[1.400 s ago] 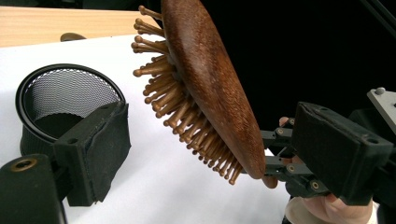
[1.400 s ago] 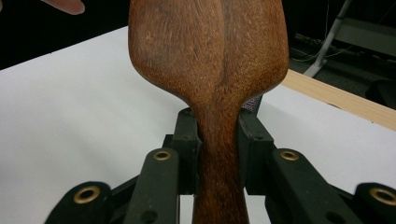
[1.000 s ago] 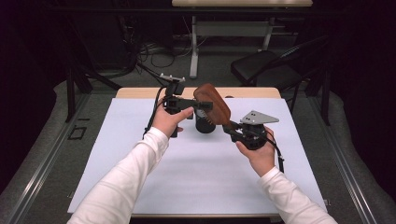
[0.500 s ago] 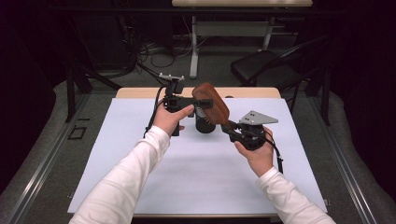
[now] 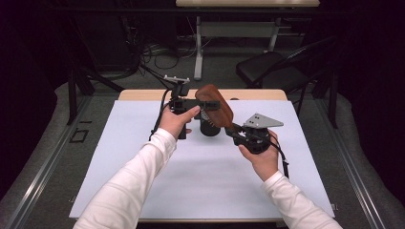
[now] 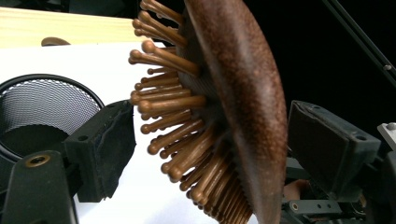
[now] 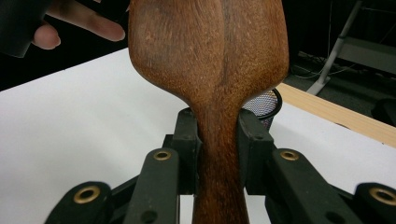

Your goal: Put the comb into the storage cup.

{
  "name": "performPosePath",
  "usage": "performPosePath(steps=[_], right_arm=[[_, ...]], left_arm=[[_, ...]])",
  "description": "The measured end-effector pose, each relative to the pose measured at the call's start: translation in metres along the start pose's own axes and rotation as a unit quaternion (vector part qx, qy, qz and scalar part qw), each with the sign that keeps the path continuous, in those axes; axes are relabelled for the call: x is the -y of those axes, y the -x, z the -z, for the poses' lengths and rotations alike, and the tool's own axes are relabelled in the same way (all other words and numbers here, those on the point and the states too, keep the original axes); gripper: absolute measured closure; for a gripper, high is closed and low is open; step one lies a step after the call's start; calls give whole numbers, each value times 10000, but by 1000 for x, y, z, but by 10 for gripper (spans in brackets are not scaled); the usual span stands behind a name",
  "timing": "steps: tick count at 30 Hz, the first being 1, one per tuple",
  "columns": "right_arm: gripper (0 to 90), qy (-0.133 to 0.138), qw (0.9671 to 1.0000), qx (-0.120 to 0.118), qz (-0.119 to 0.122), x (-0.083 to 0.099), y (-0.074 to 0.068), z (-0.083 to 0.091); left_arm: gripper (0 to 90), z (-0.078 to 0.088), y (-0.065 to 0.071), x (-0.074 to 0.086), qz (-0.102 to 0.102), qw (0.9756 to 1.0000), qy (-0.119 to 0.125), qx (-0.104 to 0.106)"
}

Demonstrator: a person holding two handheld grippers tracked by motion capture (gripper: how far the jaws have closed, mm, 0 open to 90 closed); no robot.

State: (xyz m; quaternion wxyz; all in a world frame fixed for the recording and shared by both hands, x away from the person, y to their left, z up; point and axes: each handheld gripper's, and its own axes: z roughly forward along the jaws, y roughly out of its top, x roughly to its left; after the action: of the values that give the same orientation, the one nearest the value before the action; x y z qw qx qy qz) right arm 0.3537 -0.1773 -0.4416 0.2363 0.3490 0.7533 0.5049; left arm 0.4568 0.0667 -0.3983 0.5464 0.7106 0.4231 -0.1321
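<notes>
White-covered counter (image 5: 191,181) w/ pale wood edge at the back. Black wire-mesh cup (image 6: 42,107) stands on it, just under the brush. Brown wooden paddle hairbrush w/ wooden pins (image 5: 215,107) is held up in the air above the counter. Right hand-held gripper (image 7: 219,140) pinches its handle; left hand-held gripper (image 6: 205,140) straddles the head, jaws just been closing, pads not yet touching. Step looks like a handover: next, left needs to clamp the head before right lets go.
</notes>
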Motion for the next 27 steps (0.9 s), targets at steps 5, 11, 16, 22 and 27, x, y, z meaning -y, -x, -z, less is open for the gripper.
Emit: performPosePath(steps=[5, 11, 16, 22, 27], right_arm=[[723, 3, 10000, 11, 30, 0, -1, -1], [722, -9, 10000, -1, 61, 1, -3, -2], [723, -9, 10000, -14, 73, 1, -3, -3], [723, -2, 10000, -13, 72, 2, -3, -3], [723, -7, 10000, -26, 74, 2, -4, -3]], left_arm=[[186, -2, 0, 0, 97, 9999, -17, 21], [211, -4, 1, 2, 217, 9998, -20, 17], [265, -5, 1, 3, 241, 9997, -50, 60], [303, -4, 1, 3, 301, 9995, -23, 28], [323, -3, 2, 3, 340, 9994, -79, -35]])
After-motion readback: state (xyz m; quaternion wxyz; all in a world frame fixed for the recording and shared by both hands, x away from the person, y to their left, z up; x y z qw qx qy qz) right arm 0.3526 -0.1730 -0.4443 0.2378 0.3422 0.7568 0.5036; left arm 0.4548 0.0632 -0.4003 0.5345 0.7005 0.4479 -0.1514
